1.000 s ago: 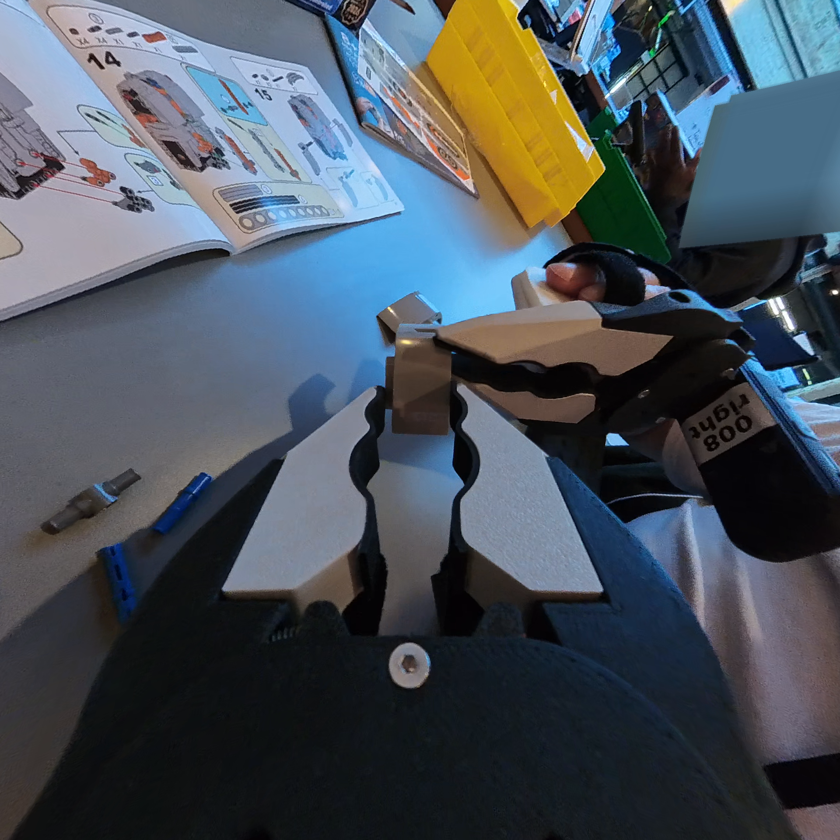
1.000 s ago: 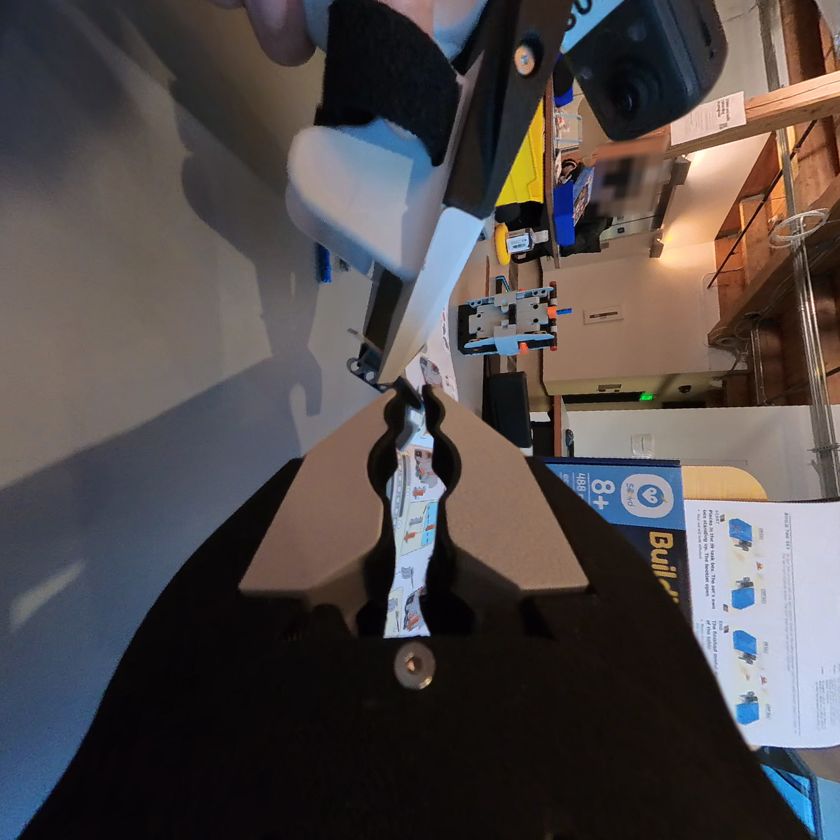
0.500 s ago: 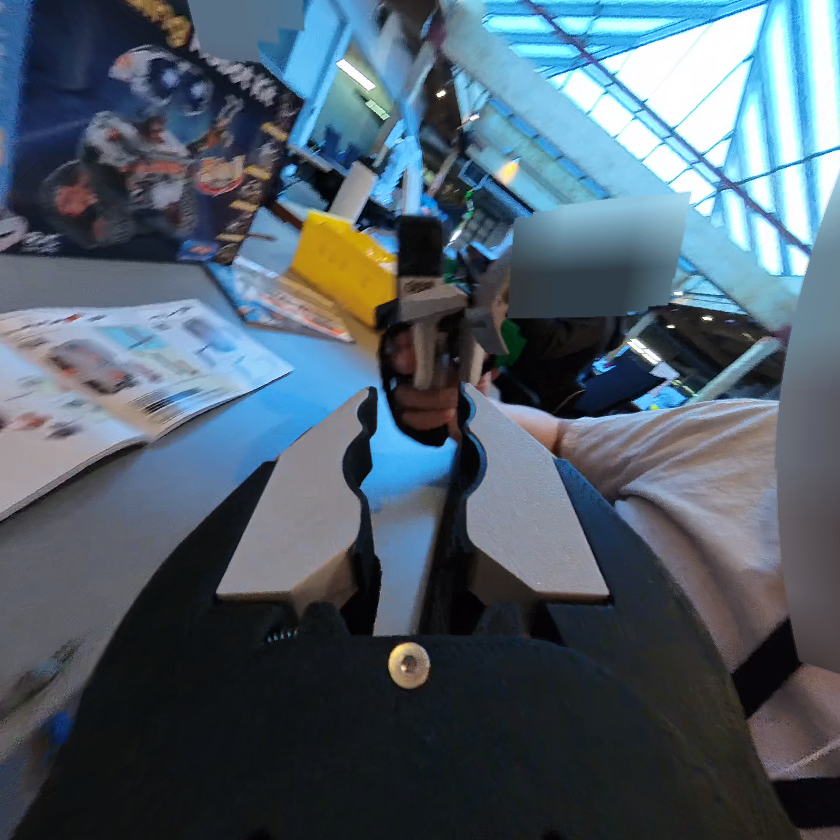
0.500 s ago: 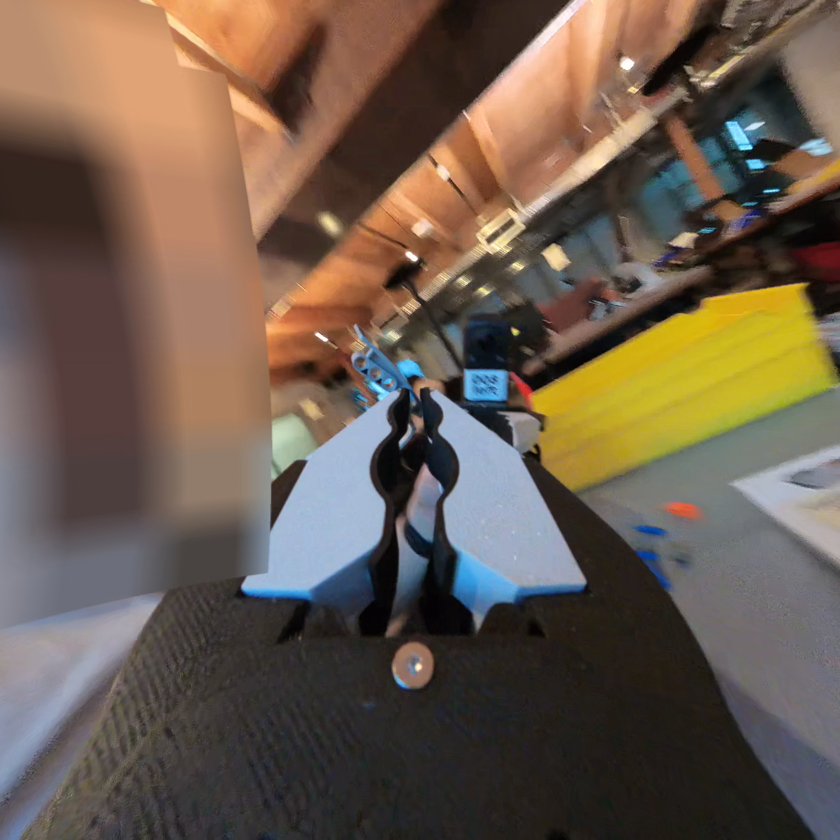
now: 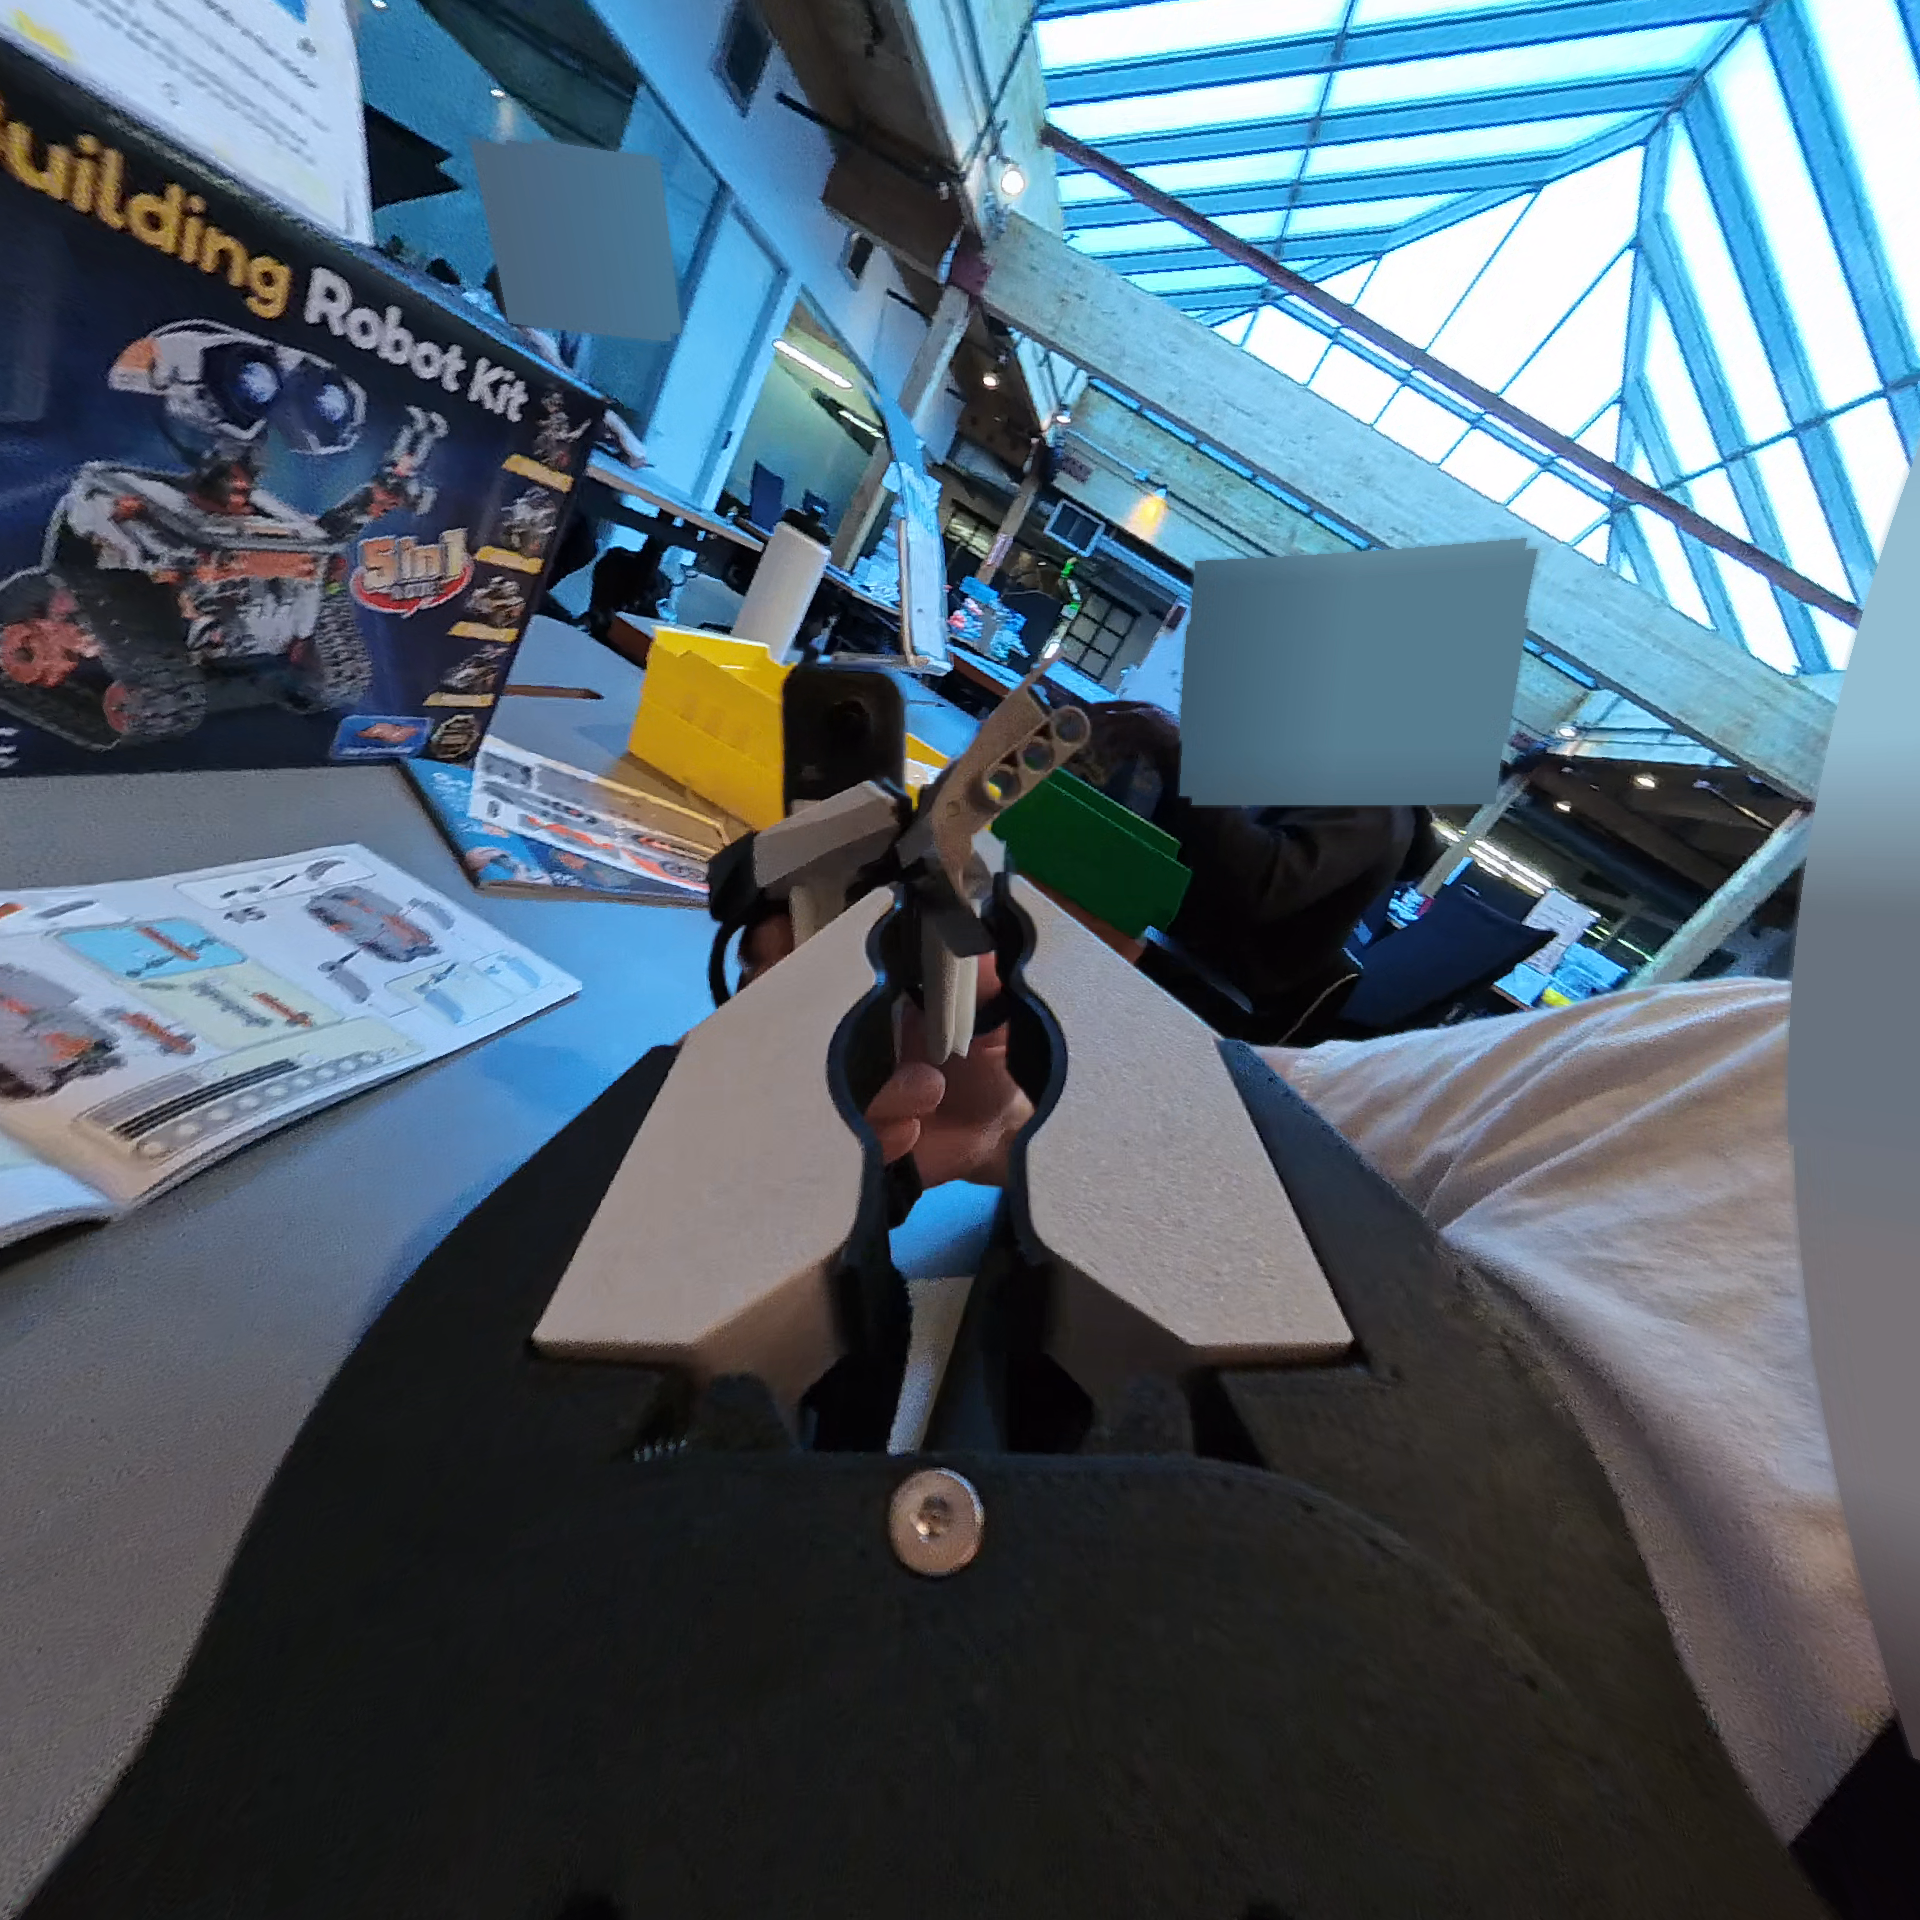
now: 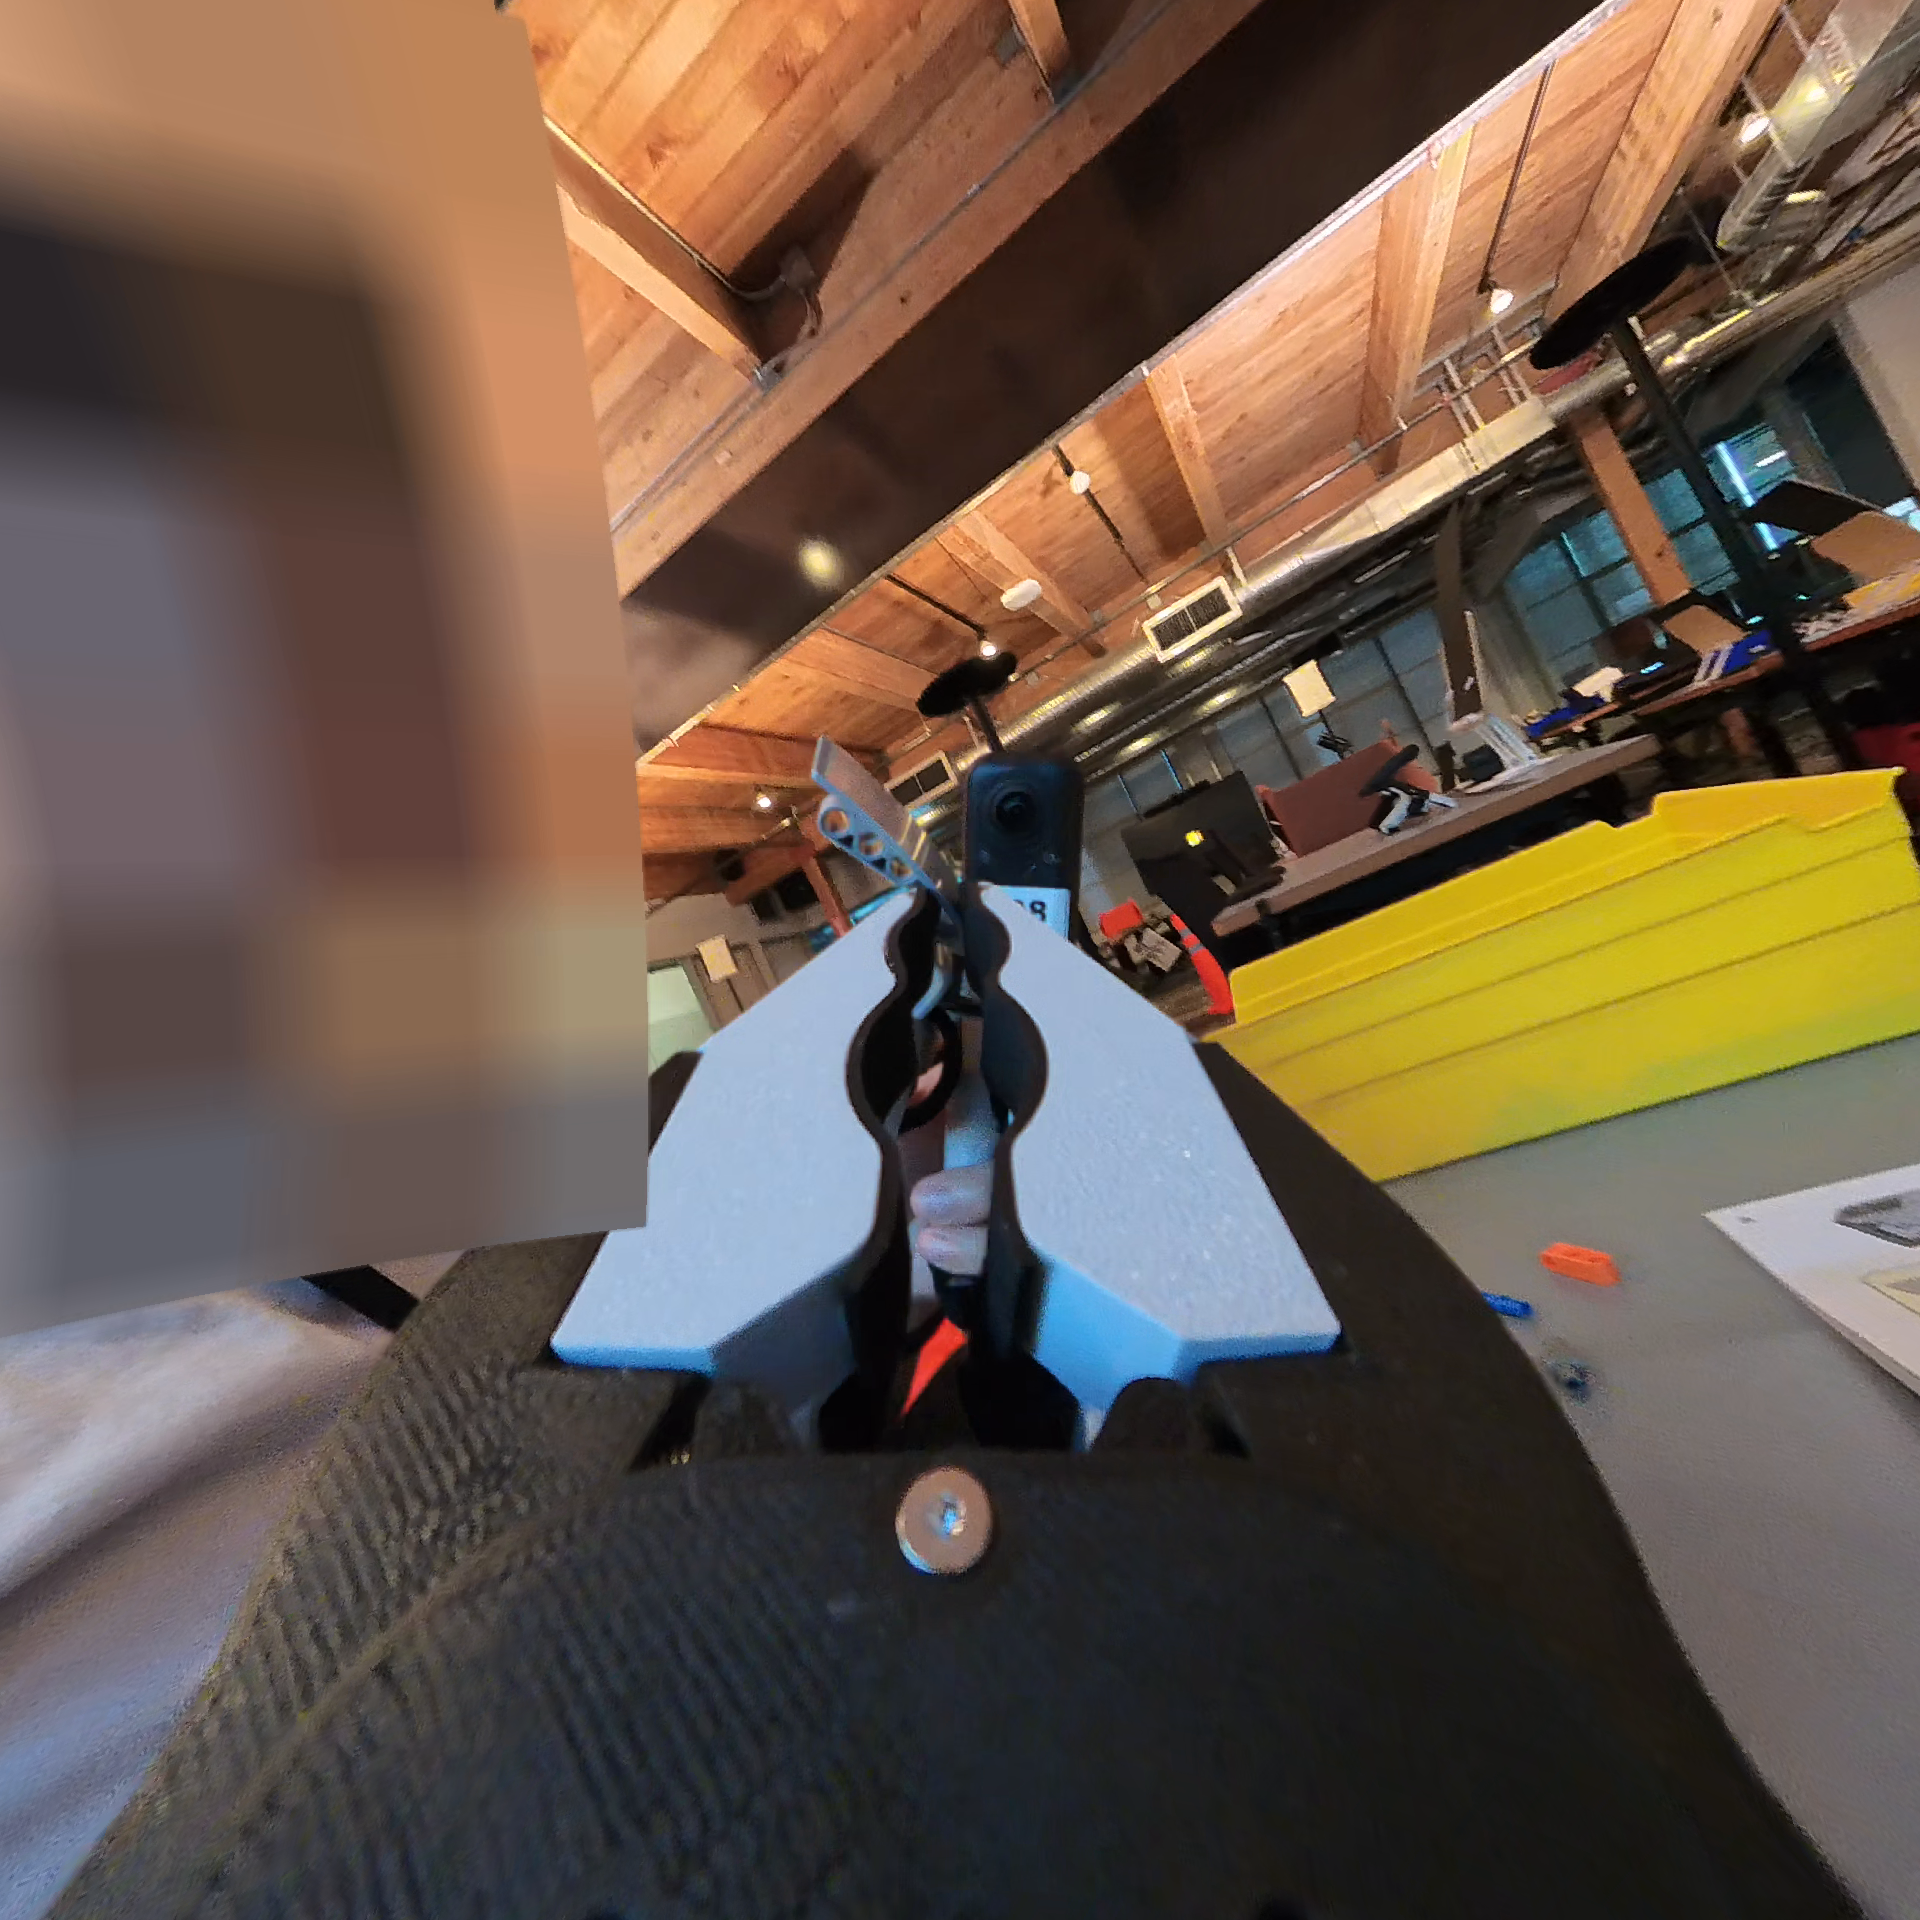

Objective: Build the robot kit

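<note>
While both grippers face each other above the grey table (image 5: 260, 1299), the left gripper (image 5: 940, 904) and right gripper (image 6: 951, 914) each clamp one grey perforated beam assembly (image 5: 987, 790), beside a yellow bin (image 6: 1558, 987).

Two handheld grippers: left gripper (image 5: 940, 894) and right gripper (image 6: 951, 914), each with pale grey faceted fingers (image 5: 727, 1164), black wavy-edged inner pads, and a textured black printed body (image 6: 935, 1714) fastened by one silver screw (image 5: 935, 1521). Black camera with white label atop. White sleeve (image 5: 1558, 1195) worn.
</note>
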A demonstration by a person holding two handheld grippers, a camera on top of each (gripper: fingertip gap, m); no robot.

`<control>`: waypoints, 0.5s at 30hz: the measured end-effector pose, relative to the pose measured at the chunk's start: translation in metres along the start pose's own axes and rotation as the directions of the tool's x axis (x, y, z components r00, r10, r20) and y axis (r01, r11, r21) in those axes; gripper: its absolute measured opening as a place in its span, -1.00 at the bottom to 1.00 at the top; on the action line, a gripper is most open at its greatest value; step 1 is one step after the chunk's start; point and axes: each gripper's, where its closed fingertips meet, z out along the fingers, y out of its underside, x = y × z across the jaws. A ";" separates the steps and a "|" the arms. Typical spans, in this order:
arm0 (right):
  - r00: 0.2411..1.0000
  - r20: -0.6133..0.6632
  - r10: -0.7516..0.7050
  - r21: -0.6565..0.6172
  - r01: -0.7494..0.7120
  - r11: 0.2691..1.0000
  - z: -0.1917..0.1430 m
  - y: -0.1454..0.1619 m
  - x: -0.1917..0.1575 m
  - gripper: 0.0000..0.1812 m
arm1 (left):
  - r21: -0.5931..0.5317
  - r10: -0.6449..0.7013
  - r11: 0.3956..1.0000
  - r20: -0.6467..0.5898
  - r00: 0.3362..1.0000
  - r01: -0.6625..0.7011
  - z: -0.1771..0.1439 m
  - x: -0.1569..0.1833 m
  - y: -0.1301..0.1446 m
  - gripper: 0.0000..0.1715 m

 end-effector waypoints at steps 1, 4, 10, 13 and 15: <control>1.000 -0.008 -0.012 -0.018 0.012 1.000 0.000 0.003 0.002 -0.96 | -0.001 -0.002 1.000 0.018 1.000 0.002 -0.003 -0.003 0.001 -0.87; 0.998 -0.050 -0.043 -0.063 0.040 0.997 0.001 0.011 0.010 -0.96 | -0.016 0.015 1.000 0.093 0.996 -0.013 -0.011 -0.014 0.005 -0.94; 0.936 -0.263 -0.233 -0.275 0.159 0.948 -0.010 0.032 0.050 -0.78 | -0.086 0.107 0.993 0.358 0.928 -0.081 -0.037 -0.059 0.015 -0.98; 0.776 -0.316 -0.545 -0.518 0.340 0.785 -0.024 0.036 0.071 -0.73 | -0.193 0.219 0.972 0.528 0.821 -0.135 -0.061 -0.088 0.019 -0.99; 0.620 -0.217 -0.754 -0.712 0.429 0.557 -0.029 0.040 0.079 -0.73 | -0.307 0.325 0.938 0.617 0.716 -0.161 -0.077 -0.105 0.024 -0.99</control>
